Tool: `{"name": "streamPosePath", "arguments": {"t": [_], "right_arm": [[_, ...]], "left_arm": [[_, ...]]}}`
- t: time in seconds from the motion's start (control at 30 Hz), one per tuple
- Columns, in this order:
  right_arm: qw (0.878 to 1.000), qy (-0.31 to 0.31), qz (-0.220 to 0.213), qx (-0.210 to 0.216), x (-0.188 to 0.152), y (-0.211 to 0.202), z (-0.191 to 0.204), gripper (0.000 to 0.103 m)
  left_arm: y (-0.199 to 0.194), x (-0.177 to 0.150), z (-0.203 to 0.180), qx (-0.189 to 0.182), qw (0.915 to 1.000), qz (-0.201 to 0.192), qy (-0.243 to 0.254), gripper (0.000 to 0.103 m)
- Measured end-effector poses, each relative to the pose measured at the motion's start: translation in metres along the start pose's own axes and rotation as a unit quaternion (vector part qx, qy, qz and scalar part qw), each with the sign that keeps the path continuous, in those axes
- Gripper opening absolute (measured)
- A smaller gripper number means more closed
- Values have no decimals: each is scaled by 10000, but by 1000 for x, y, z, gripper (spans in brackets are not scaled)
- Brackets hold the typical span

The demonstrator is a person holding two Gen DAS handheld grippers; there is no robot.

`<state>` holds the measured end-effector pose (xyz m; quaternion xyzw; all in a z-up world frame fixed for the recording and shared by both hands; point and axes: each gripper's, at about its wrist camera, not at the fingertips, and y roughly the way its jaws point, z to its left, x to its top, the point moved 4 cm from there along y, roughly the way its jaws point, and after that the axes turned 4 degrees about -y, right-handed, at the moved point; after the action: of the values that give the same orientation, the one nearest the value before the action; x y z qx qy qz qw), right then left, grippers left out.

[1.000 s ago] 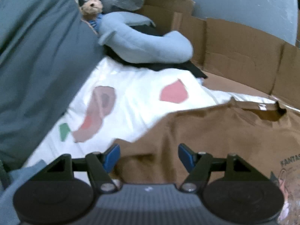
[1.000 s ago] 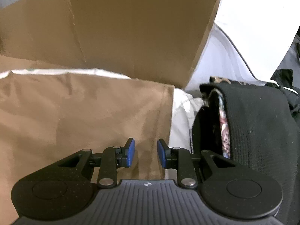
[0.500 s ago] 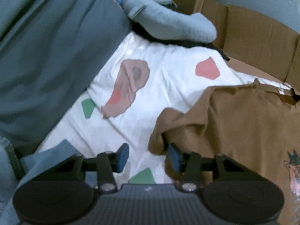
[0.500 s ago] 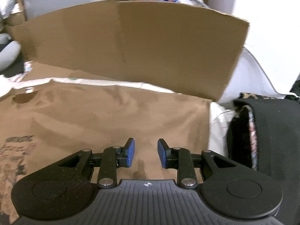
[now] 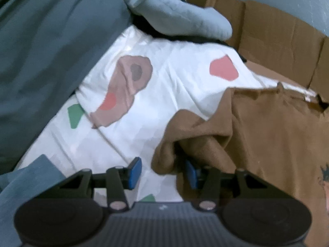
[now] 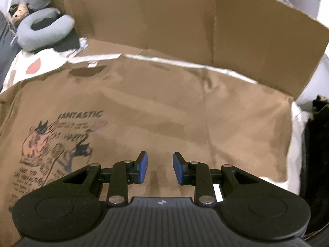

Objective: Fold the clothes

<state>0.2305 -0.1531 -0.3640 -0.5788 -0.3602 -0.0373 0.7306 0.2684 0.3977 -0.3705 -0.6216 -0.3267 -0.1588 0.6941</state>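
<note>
My job at this instant is to take the crumpled sleeve [image 5: 185, 135] of the brown T-shirt [image 6: 164, 111] so it can be folded in over the body, and to do that well I should bite only the sleeve's bunched edge, not the white patterned sheet [image 5: 164, 86] under it, then lift it a little before carrying it across so the cloth does not drag the rest of the shirt out of square. In my left wrist view, going from the left, the grey-blue blanket [image 5: 47, 51] fills the upper left, the sheet runs through the middle, and the sleeve lies lower centre to right. My left gripper [image 5: 162, 173] is half spread, its jaws having narrowed in the last second and then held; the left pad stands bare over the sheet, while a fold of sleeve drapes over the right finger and part of the bunch sits between the pads, which do not press on it yet, as far as the blur lets me judge. In my right wrist view the shirt lies flat, its cat print [image 6: 55, 146] at the left, the collar at the upper left, the cardboard wall [image 6: 205, 26] across the top and a dark garment [image 6: 316, 154] at the right edge. My right gripper [image 6: 160, 168] hangs over the plain lower middle of the shirt, pads parted, nothing between them.
</note>
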Motion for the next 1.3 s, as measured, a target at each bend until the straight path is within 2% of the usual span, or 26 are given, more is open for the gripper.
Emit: {"name": "streamPosePath", "arguments": {"t": [0.03, 0.1, 0.13, 0.17, 0.3, 0.53, 0.67, 0.83, 0.93, 1.07, 1.2, 1.3], "right_arm": [[10000, 20, 40, 54, -3, 1, 4, 34], [9998, 33, 109, 149, -8, 3, 10, 34], [9997, 29, 142, 200, -11, 4, 14, 34], [9995, 16, 174, 257, -13, 6, 17, 34], [9987, -69, 251, 437, -21, 10, 29, 34], [9979, -55, 349, 551, -29, 15, 33, 34], [9978, -151, 380, 515, -34, 18, 33, 34], [9978, -144, 390, 519, -37, 22, 34, 35], [9978, -146, 381, 525, -38, 23, 34, 35], [9978, -150, 371, 536, -39, 23, 33, 35], [9977, -195, 374, 539, -41, 24, 33, 35], [9975, -225, 378, 546, -41, 25, 33, 35]], "left_arm": [[2, -1, 0, -7, 10000, -15, 10, 47], [1, 0, 0, -35, 10000, -40, 47, 35], [0, 2, 0, -50, 10000, -43, 75, 15], [-1, 3, 0, -55, 9999, -26, 98, 4], [-17, 13, 0, -188, 9993, 41, 331, 4], [-54, 44, 4, -421, 9921, 391, 1115, 3], [-81, 63, -4, -613, 9810, 593, 1744, 3], [-103, 86, -21, -1109, 9679, 871, 2080, 3], [-106, 96, -30, -1227, 9600, 1066, 2281, 3], [-95, 108, -25, -1111, 9610, 1229, 2213, 3], [-69, 114, -6, -726, 9685, 1470, 1872, 3], [-45, 113, 13, -563, 9702, 1767, 1558, 3]]}}
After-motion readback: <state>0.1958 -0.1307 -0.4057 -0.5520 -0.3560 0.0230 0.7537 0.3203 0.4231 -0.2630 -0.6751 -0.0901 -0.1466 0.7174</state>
